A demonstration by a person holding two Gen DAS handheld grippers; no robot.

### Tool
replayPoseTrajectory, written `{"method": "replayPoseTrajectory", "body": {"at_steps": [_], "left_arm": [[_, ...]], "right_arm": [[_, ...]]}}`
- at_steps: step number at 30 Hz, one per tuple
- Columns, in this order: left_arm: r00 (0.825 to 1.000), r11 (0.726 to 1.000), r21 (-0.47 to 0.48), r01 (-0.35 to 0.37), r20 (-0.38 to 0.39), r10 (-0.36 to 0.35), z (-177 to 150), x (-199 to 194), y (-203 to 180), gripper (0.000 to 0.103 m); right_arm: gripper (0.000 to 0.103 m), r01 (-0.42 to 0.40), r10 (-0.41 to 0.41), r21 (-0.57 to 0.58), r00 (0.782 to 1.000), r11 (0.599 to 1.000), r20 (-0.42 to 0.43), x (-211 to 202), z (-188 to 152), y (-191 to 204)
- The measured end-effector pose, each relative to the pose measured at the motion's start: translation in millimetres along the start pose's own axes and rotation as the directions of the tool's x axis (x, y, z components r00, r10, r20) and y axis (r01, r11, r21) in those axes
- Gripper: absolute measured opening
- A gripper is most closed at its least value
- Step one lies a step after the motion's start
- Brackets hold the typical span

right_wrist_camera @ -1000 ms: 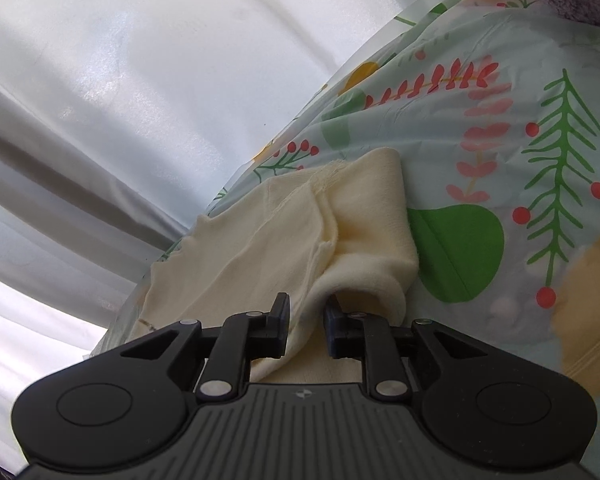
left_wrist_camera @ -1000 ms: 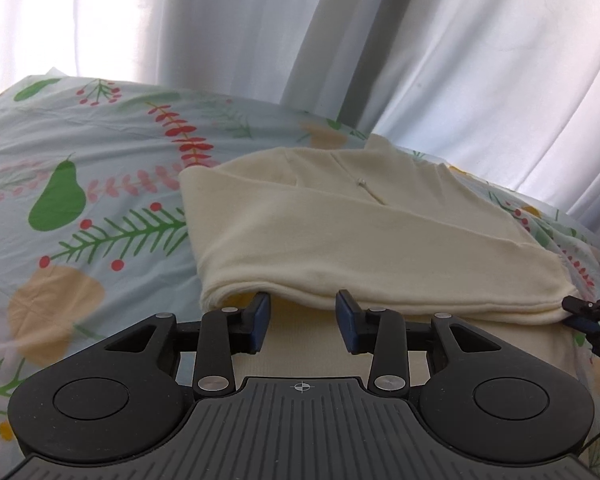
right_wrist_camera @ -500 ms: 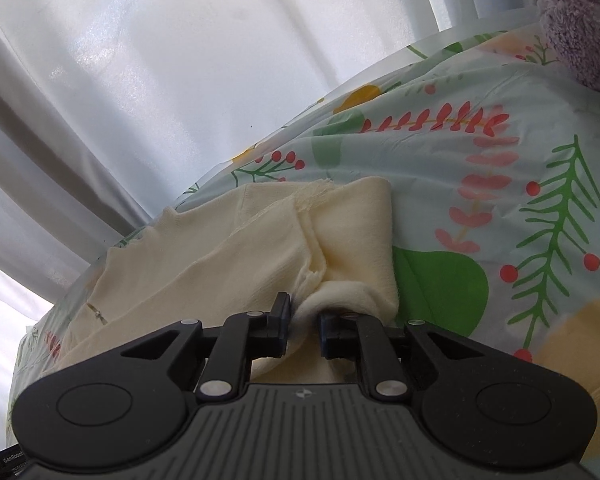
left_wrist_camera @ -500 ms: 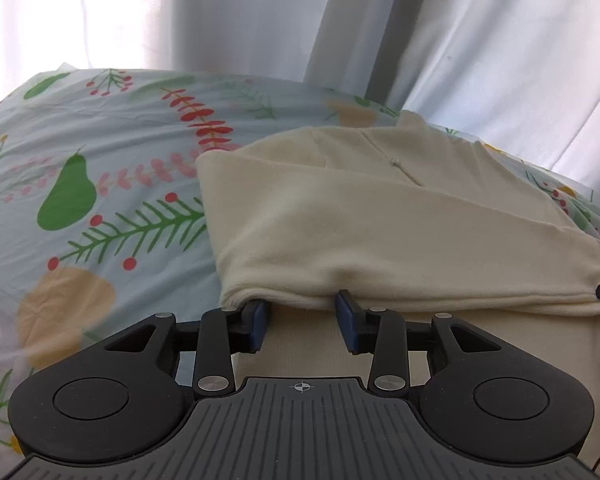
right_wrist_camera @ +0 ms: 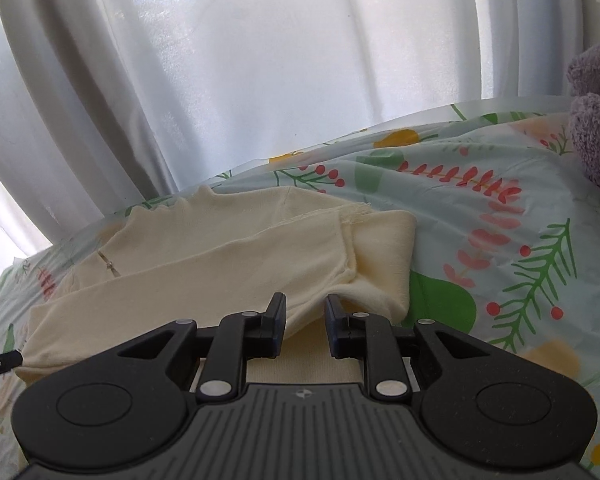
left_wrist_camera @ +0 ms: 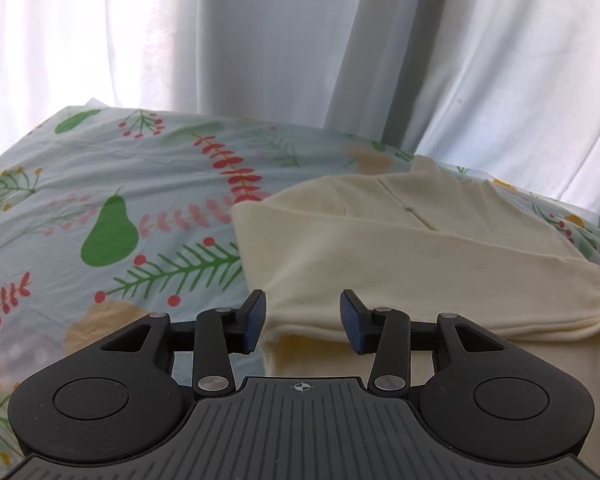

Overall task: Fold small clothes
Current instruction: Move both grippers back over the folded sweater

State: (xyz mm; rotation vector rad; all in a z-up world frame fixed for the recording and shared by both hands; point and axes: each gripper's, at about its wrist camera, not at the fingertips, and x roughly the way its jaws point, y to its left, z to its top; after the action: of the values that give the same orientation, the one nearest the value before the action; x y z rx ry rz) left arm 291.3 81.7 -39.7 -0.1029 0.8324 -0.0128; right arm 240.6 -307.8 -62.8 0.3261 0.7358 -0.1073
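A cream garment (left_wrist_camera: pixel 400 264) lies on the patterned bed sheet (left_wrist_camera: pixel 120 200), folded over on itself with the fold's edge toward me. My left gripper (left_wrist_camera: pixel 302 320) is open, its blue pads on either side of the folded edge near the garment's left corner. The garment also shows in the right wrist view (right_wrist_camera: pixel 228 256), with a sleeve (right_wrist_camera: pixel 384 252) at its right end. My right gripper (right_wrist_camera: pixel 305 322) is open just in front of the fold near that sleeve, holding nothing.
White curtains (left_wrist_camera: pixel 300 52) hang right behind the bed. A purple fluffy item (right_wrist_camera: pixel 596 120) lies at the far right of the right wrist view. The sheet's leaf and pear print spreads to the left (left_wrist_camera: pixel 108 236) and to the right (right_wrist_camera: pixel 532 272).
Both grippers have let go of the folded edge and opened wider. The fold has settled flat onto the garment. Both grippers have drawn back slightly.
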Motion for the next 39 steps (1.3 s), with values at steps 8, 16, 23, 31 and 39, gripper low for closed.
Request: {"method": "replayPoseTrajectory", "body": {"at_steps": [8,16,23,31,39], "left_arm": [[0.995,0.996,0.033,-0.081,-0.055,0.083,-12,9,4,0.051],[0.999,0.998,0.033,0.052,-0.008,-0.052,-70,-109,14,0.058],[0.975,0.996,0.072,0.045,-0.222,-0.028,-142,-141,20,0.058],[0.93,0.997,-0.039,0.06,-0.36,-0.07,-182,-154,45,0.047],[0.921,0.996,-0.061,0.063,-0.38,-0.082,-190,-167,53,0.033]], "right_arm": [[0.022,0.125,-0.137,-0.204,0.989,0.971,-0.046,25,-6,16],[0.044,-0.245,0.248,-0.164,0.969,0.955,-0.002,-91,-47,-3],[0.044,-0.285,0.263,-0.092,0.944,0.954,-0.198,-157,-128,-28],[0.044,-0.181,0.165,-0.029,0.939,0.983,-0.302,-185,-167,-59],[0.037,-0.166,0.161,0.015,0.929,0.986,-0.332,-187,-176,-78]]}}
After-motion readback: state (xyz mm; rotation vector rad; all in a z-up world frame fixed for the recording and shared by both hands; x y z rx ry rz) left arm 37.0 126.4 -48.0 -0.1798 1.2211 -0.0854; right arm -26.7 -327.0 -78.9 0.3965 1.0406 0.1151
